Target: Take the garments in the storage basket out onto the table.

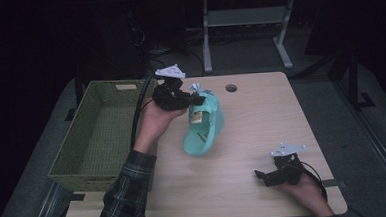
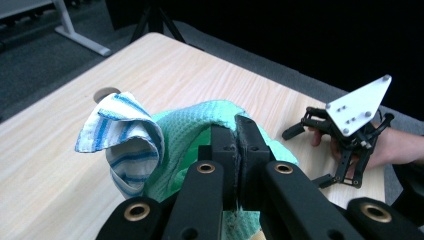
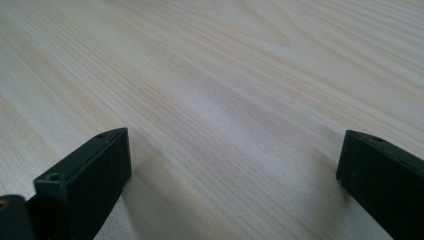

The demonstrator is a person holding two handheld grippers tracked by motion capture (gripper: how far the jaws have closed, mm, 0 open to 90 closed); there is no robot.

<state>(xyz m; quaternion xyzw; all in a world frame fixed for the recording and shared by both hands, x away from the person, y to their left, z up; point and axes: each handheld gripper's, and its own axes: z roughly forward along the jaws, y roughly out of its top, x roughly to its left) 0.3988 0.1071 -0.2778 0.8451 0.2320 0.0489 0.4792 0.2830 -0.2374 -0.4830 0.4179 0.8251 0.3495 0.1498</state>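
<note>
While the left tongs (image 1: 193, 101) are clenching the top edge of a green cloth (image 1: 205, 125), the cloth is hanging from them above the counter (image 1: 261, 120), its lower fold sitting close to the wood near the middle of the surface; whether it is touching the wood cannot be told. In the left gripper view the two black jaws are pressing together on the green weave (image 2: 200, 125), and a blue-and-white striped cloth (image 2: 122, 135) is bunching up just beside them at about nine o'clock, tucked against the green one. The high view is showing that striped bit (image 1: 196, 88) peeking out at twelve o'clock of the green cloth. A woven basket (image 1: 95, 138) is standing at nine o'clock of the cloth, by the counter's left edge, with the person's plaid sleeve (image 1: 128, 192) crossing its near corner. The right tongs (image 1: 265, 176) are lying released, jaws wide apart, low over bare wood at roughly five o'clock of the cloth, well apart from it.
</note>
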